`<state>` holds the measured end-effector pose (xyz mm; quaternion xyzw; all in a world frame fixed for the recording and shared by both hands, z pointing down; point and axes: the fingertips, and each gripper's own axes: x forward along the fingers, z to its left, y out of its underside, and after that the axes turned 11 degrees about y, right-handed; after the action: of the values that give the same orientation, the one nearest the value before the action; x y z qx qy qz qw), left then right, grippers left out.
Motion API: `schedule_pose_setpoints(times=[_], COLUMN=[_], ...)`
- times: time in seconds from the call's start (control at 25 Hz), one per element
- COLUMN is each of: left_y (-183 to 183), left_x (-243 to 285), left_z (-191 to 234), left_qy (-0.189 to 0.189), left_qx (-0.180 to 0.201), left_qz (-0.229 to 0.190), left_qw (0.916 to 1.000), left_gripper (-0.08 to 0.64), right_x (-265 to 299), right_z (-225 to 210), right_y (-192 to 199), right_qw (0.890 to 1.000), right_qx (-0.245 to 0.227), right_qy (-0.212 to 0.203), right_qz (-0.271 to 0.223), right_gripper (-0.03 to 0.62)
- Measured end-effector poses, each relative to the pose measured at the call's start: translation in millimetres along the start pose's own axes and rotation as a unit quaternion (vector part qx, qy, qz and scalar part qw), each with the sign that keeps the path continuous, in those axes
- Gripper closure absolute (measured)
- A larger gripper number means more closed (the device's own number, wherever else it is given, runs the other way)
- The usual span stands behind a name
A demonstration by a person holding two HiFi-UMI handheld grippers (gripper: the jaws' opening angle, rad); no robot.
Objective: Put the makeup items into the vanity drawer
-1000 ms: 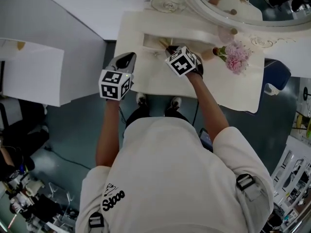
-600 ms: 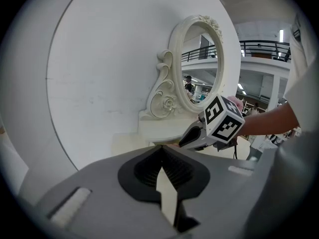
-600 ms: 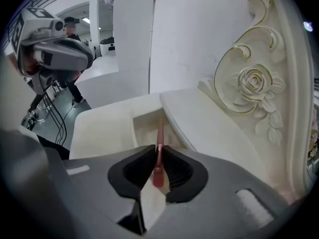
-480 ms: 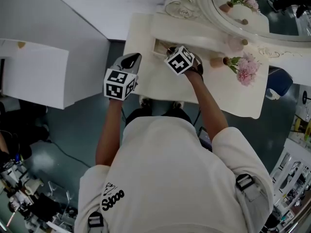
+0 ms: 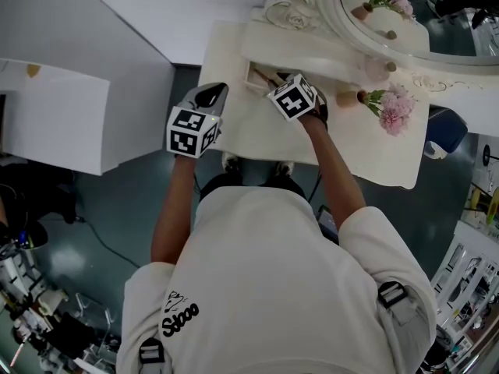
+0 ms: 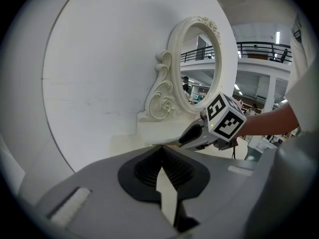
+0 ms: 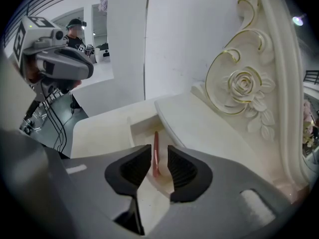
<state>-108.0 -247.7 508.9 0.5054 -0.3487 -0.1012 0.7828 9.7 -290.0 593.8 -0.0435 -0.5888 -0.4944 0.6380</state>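
One item going in: pink pencil (image 7: pixel 155 148) loose between the right gripper's (image 7: pixel 159 156) just-widening jaws, lying in the drawer (image 7: pixel 137 128) near the vanity's (image 5: pixel 257 135) back-left corner. Left gripper (image 6: pixel 160 156) pinched together, empty. Next: lift clear, fetch another.

A cream counter (image 5: pixel 382 158) is set against a white wall (image 5: pixel 179 6), backed by an oval mirror (image 5: pixel 413 29) in a carved rose frame. Dark teal floor (image 5: pixel 117 201) is seen below, a white flat-topped unit (image 5: pixel 54 115) at left. A railed balcony (image 6: pixel 261 46) and a ceiling strip light (image 6: pixel 277 36) are seen beyond.

Black script (image 5: pixel 181 319) on white shirt (image 5: pixel 273 279) back, roughly "Sdooo", nothing else legible
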Motion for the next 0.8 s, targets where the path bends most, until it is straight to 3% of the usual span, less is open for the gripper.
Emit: schedule_pose_setpoints(times=[0.28,0.4,0.52,0.8], left_y=[-21.6,-43.2,-71.7,-144.6], left_x=[2.5,12.0,25.5,41.7], left_z=[-14.1,-24.6,-36.1,-70.8], left_qy=[0.0,0.009,0.019,0.038], left_qx=[0.015,0.041,0.072,0.132], left_qz=[-0.017,-0.024,-0.038,-0.091], left_qw=[0.9997,0.9989,0.9965,0.9863], left_gripper=[0.541,0.541,0.541,0.541], right_x=[-52.1,-83.8,-117.4,-200.2], right_z=[-26.7,-51.2,-81.8,-148.5], right_y=[-3.8,-5.4,-5.4,-0.1], right_qw=[0.997,0.99,0.979,0.946], right_qx=[0.048,0.078,0.112,0.156], right_qy=[0.031,0.063,0.101,0.18], right_qz=[-0.06,-0.094,-0.136,-0.219], right_gripper=[0.513,0.55,0.589,0.591])
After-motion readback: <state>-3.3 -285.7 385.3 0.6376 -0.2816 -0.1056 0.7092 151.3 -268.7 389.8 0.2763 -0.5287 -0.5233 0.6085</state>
